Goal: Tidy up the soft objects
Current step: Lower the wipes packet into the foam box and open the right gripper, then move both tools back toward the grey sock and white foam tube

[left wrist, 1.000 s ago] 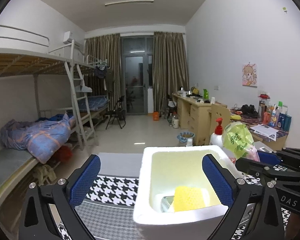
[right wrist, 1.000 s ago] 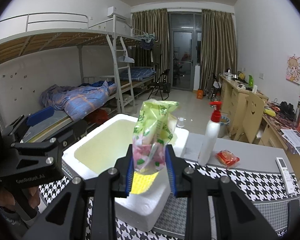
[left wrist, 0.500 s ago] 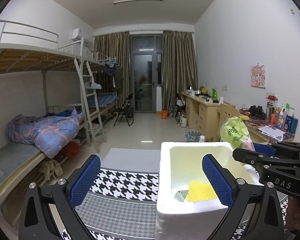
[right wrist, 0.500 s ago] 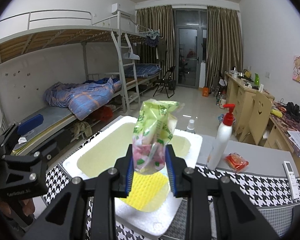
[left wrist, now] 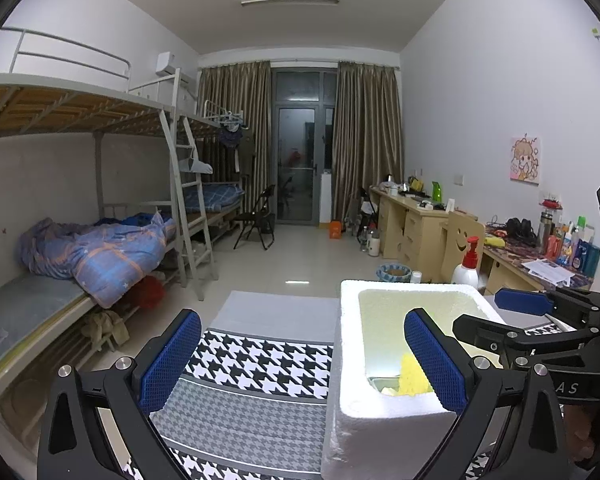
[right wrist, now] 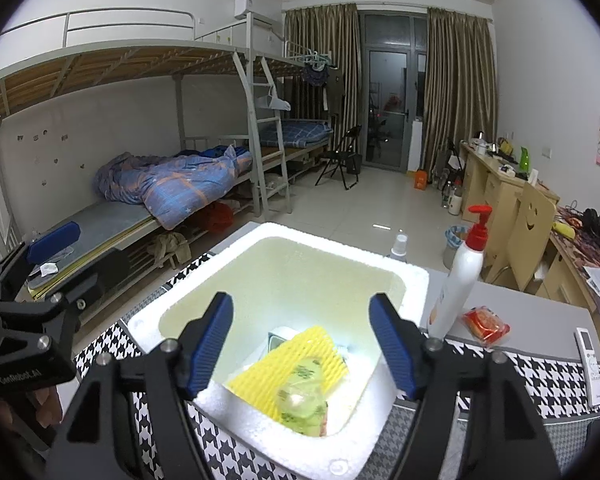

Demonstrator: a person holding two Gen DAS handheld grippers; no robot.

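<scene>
Bench (right wrist: 540,320): grey top, partly covered by a black-and-white houndstooth cloth (left wrist: 260,360) running under both tools.

White foam box (right wrist: 412,280): open top, sits on the cloth directly below and ahead of the right hand-held gripper (right wrist: 302,344). In the left wrist view the same box (left wrist: 348,360) lies ahead and to the right of the left hand-held gripper (left wrist: 302,360).

Right hand-held gripper: jaws spread wide, nothing between the blue pads, poised over the near half of the box.

Left hand-held gripper: jaws also wide apart, empty; its right pad overlaps the box's near-left corner in view, contact cannot be judged.

White pump bottle (right wrist: 460,272) with red pump: upright on the bench, just beside the box's right wall, ahead-right of the right hand-held gripper.

Yellow ribbed sponge mat (right wrist: 260,376): inside the box, below the right hand-held gripper.

Green printed soft pouch (right wrist: 302,396): lies inside the box on top of the yellow mat, slightly blurred, apart from both pads.

Red wrapped packet (right wrist: 485,323): on the bench beside the bottle's base.

White remote control (right wrist: 590,366): far right on the cloth.
</scene>
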